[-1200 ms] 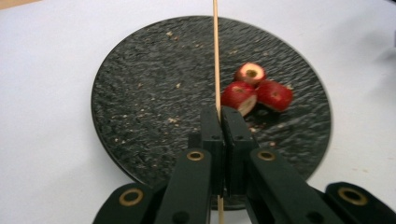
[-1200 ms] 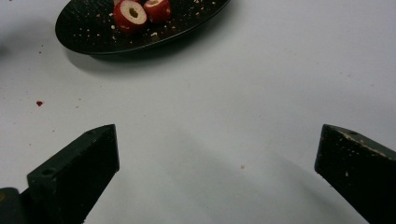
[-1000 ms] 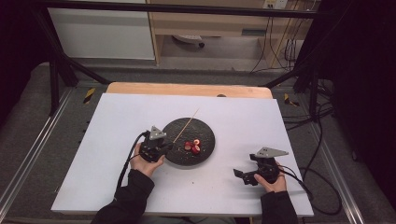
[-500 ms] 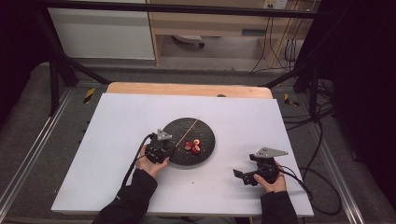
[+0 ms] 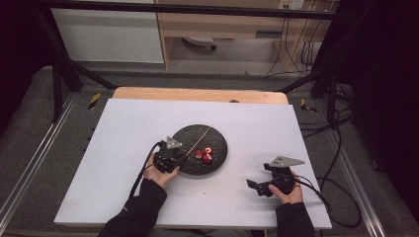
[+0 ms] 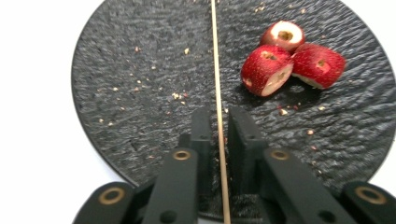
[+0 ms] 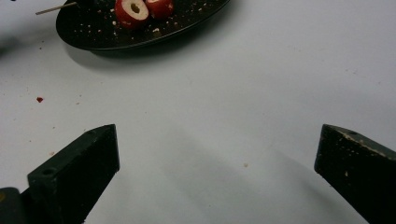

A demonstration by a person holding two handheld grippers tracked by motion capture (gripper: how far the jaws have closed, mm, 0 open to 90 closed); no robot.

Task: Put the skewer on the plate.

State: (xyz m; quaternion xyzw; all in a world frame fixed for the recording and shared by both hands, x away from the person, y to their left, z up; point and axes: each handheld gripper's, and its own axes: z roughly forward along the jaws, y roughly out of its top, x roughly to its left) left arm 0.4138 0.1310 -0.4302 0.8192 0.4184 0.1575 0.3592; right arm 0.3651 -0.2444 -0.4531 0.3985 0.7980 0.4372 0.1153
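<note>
Thin, pale wooden stick point(image 6: 215, 70): lies flat and straight across the round black plate point(image 6: 140, 70), one end running back between the jaws of the left gripper point(image 6: 218, 114). Not pinched now. Jaws just been opening, with a small gap on each side of the stick, so looks let go and left to rest on the plate. Smooth, light and skinny like a skewer, so likely rolls or slips easily.

Beside the stick, a little apart: three red round fruit pieces point(image 6: 280, 60), touching in a bunch. Shiny red skin, pale inside, a hole through the middle of each, maybe for threading on the stick.

Plate: dark, rough and bumpy like stone, dotted with tiny crumbs. Sits near the middle of the flat white table point(image 5: 123, 148).

Farther out, toward the near right edge: right gripper point(image 7: 217, 135), well apart from the plate. Jaws spread wide with nothing between, resting low over the table, seemingly waiting for a turn.
</note>
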